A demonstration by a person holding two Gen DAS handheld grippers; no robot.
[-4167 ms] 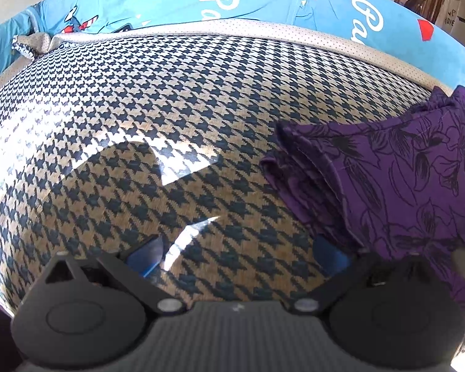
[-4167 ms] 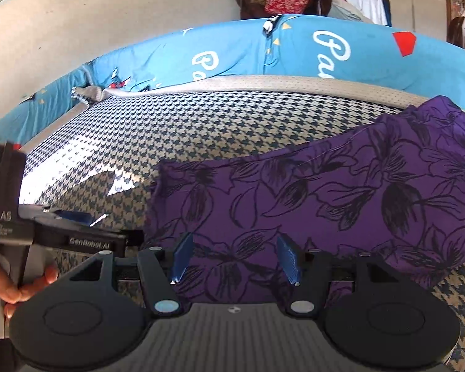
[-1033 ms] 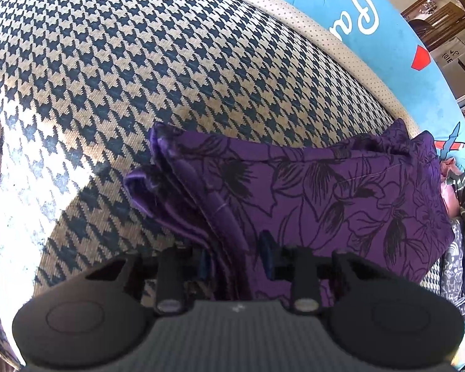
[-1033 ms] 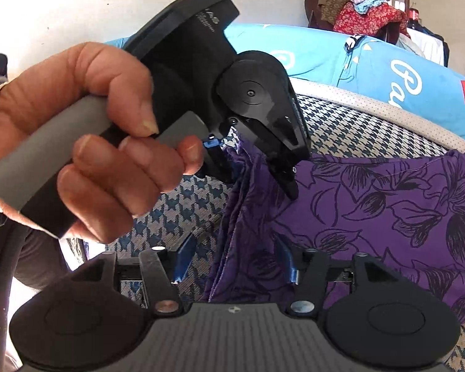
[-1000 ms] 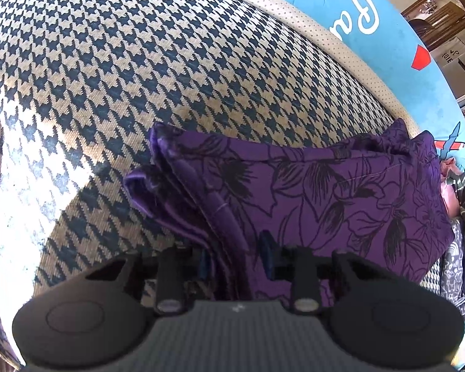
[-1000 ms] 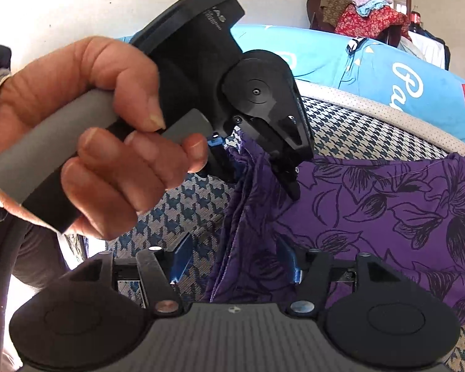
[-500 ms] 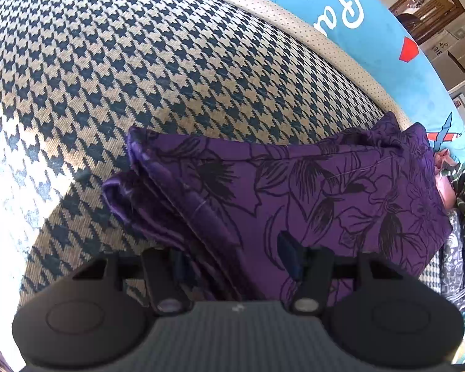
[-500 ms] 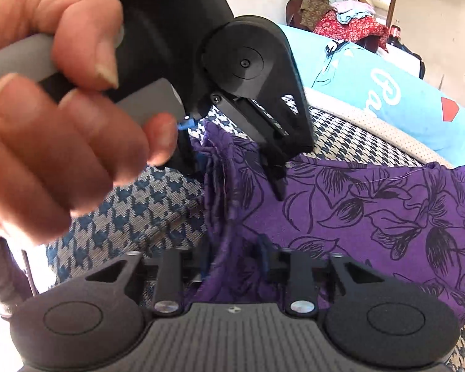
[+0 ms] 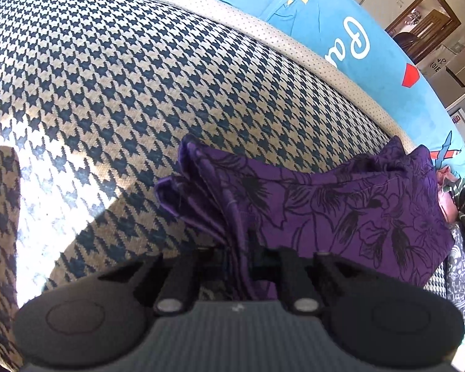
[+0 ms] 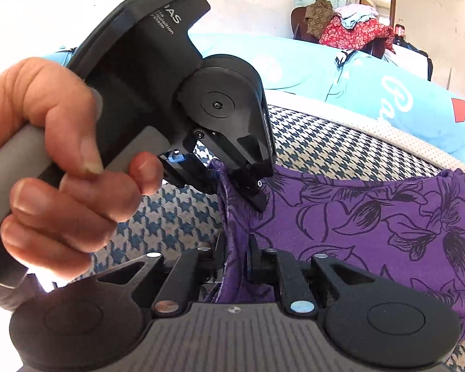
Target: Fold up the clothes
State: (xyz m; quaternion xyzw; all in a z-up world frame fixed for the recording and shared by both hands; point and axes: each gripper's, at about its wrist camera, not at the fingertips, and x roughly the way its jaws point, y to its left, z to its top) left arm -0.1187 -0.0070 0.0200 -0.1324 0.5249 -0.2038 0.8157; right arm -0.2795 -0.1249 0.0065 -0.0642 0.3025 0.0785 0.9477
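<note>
Pinching the soft purple garment at its bunched end, we judge it limp; left gripper and right gripper both clamp its folds.

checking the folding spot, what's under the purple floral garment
The purple floral garment lies on the houndstooth cover, which shows all around it. What lies directly beneath its folded layers is covered. Both the left claw and right claw pinch its near edge.

Purple cloth with black floral outlines, navy-and-tan houndstooth cover, sky-blue bedding (white lettering)
</note>
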